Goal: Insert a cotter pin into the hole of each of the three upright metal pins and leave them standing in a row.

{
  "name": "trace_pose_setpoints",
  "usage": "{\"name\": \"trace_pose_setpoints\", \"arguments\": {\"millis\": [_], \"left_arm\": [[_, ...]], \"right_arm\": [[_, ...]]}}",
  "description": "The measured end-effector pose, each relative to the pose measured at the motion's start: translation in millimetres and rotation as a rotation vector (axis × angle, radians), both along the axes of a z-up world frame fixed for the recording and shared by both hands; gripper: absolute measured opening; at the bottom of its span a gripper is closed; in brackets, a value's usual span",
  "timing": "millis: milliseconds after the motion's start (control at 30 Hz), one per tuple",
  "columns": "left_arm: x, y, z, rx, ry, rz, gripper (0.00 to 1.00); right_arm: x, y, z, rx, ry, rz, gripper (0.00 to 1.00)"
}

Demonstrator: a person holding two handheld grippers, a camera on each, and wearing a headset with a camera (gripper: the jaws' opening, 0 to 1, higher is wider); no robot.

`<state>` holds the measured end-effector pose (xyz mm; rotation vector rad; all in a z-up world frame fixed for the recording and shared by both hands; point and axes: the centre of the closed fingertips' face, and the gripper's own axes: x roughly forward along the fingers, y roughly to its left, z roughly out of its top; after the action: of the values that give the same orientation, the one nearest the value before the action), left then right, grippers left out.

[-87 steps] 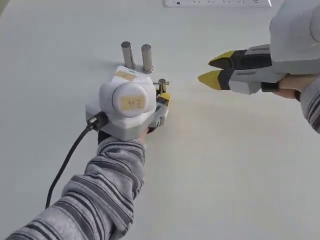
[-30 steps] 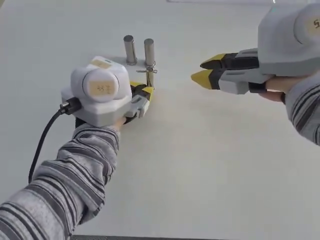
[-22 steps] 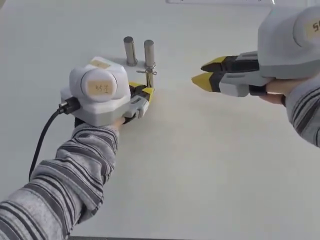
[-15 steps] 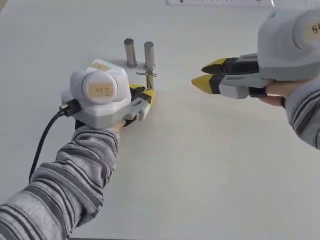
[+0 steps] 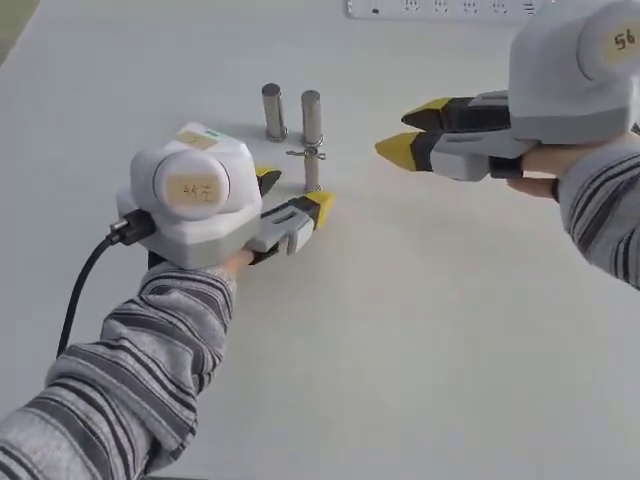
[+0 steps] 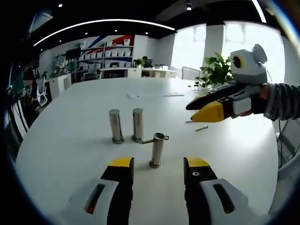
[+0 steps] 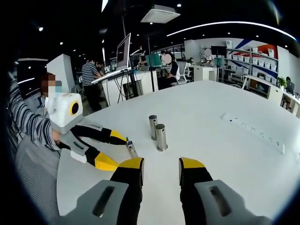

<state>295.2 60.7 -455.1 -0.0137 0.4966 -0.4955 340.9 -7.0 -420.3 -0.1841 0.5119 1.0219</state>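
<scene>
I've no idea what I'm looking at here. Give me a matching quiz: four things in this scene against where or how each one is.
1 left gripper
2 right gripper
3 nearest metal pin
4 power strip

A cotter pin through its top
B lying far back on the table
C open, empty, raised at the right
D open, nearest metal pin just ahead of its jaws

Pairs: 1-D, 2-C, 3-A, 4-B
</scene>
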Motion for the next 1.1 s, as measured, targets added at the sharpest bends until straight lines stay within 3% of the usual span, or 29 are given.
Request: {"name": "trace_pose_setpoints", "arguments": {"millis": [433,633,767,867,967,1100], "left_arm": [[-14.3,1.5,12.0,-0.007,-0.013,-0.050,0.65],[-17.4,3.9,19.8,-0.004,-0.032,-0.057,0.73],[-20.9,2.7,23.1,-0.015,-0.031,-0.064,0.75],[-26.9,1.7,23.3,0.009,-0.033,-0.089,0.77],[-31.1,-0.4,26.5,0.003,-0.046,-0.105,0.81],[-33.8,-0.5,30.0,0.010,-0.063,-0.120,0.85]], "right_arm": [[23.5,35.4,-6.2,0.031,0.002,0.013,0.34],[26.9,50.1,-11.0,0.054,0.028,0.021,0.34],[27.4,58.8,-15.5,0.053,0.034,0.028,0.34],[31.7,62.7,-18.2,0.056,0.026,0.035,0.31],[31.8,66.4,-23.7,0.022,0.001,0.054,0.29],[32.7,75.5,-22.5,0.041,0.011,0.057,0.25]]}}
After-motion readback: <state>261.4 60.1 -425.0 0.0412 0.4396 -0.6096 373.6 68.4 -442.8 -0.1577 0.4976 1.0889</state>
